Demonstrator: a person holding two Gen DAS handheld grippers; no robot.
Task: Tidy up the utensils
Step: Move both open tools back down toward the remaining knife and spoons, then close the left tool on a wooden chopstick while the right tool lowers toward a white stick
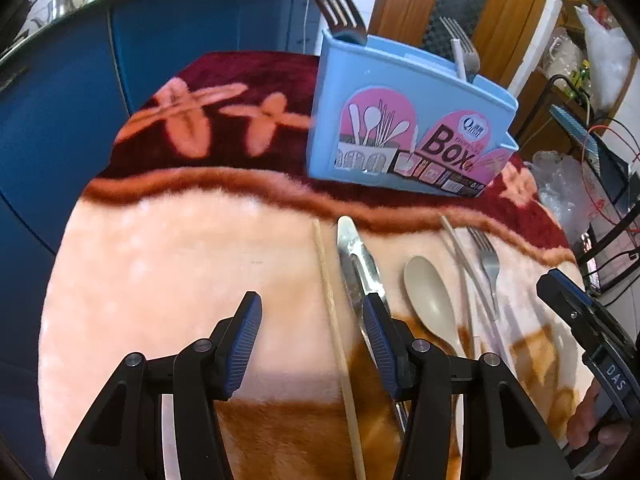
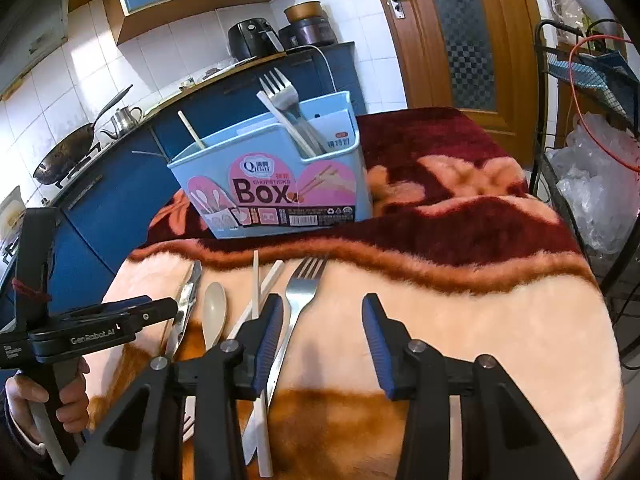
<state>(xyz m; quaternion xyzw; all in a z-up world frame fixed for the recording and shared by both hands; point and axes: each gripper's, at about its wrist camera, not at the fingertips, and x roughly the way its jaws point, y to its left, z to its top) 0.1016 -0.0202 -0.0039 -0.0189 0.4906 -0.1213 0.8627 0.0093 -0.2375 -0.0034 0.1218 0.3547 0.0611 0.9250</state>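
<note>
A light blue utensil box [image 1: 400, 120] [image 2: 272, 176] stands on the blanket at the back, with forks and chopsticks upright in it. In front of it lie a wooden chopstick [image 1: 326, 280], a table knife [image 1: 352, 256] [image 2: 186, 300], a beige spoon [image 1: 428, 296] [image 2: 214, 308], white chopsticks [image 1: 456, 248] [image 2: 256, 280] and a fork [image 1: 488, 260] [image 2: 302, 292]. My left gripper [image 1: 312, 304] is open just above the wooden chopstick, its right finger over the knife. My right gripper [image 2: 323, 304] is open, and the fork lies just inside its left finger.
A plush pink, brown and dark red blanket [image 2: 480, 300] covers the table. Blue cabinets [image 1: 60, 140] stand behind and to the left, with a wok [image 2: 64, 156] on the counter. A wire rack [image 2: 580, 160] with plastic bags stands at the right. A hand [image 2: 68, 400] grips the left tool.
</note>
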